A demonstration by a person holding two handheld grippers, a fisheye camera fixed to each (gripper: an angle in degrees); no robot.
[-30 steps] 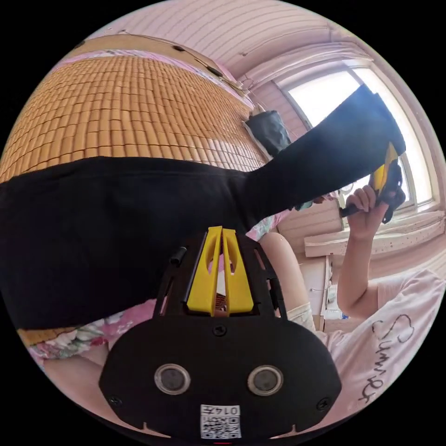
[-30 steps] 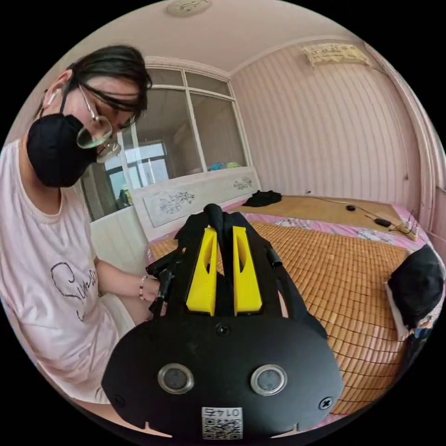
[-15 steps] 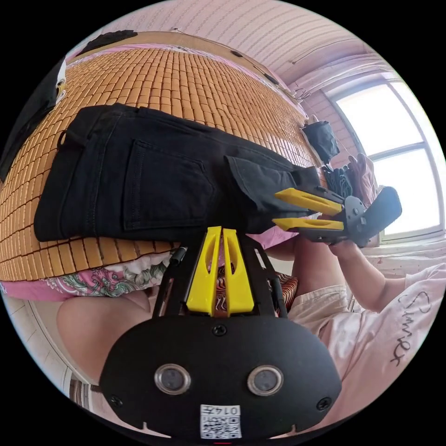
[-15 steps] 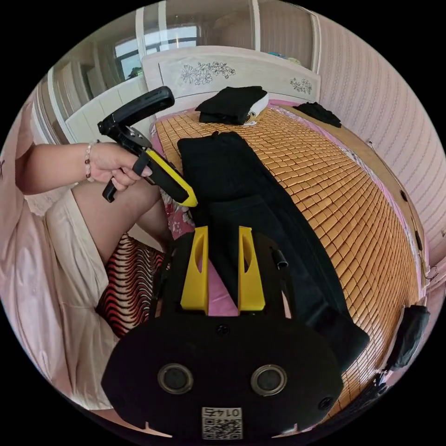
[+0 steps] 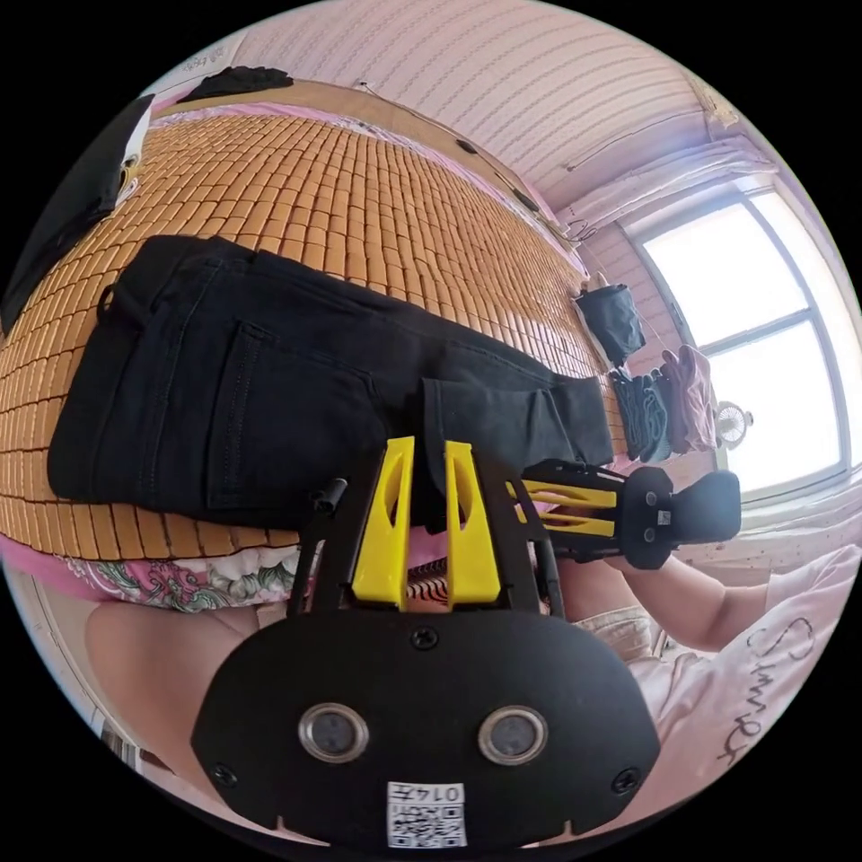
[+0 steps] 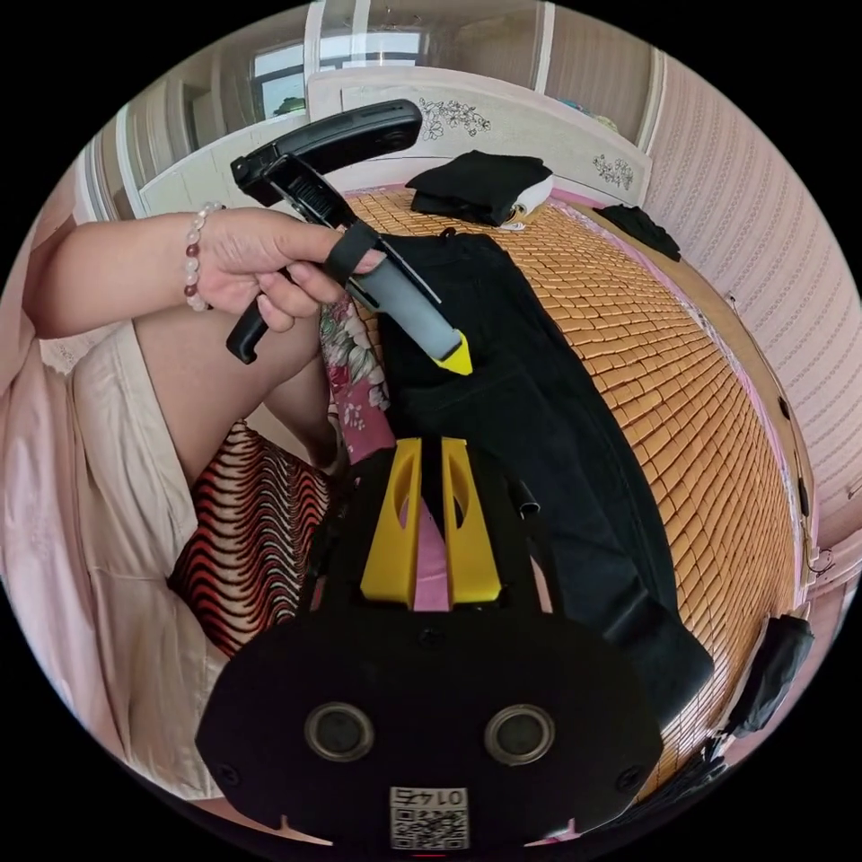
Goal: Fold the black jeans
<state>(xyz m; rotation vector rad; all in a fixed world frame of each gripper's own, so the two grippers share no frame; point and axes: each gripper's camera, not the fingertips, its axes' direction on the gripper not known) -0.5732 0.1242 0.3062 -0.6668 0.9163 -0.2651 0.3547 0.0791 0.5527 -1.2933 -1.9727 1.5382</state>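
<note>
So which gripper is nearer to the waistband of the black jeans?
Left. The left gripper is by the seat of the black jeans, toward the waistband; the right gripper is at the leg's edge, farther toward the hem.

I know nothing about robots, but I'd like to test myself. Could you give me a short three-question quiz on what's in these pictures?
1. True or false: the black jeans lie on a bamboo mat.
2. In the left gripper view, what shows on the jeans' upper face? A) a back pocket B) a zip fly C) a printed logo
3. Fill in: the jaws of the left gripper and the right gripper are coloured ____.

Key: 1 true; 2 A; 3 yellow.
</note>
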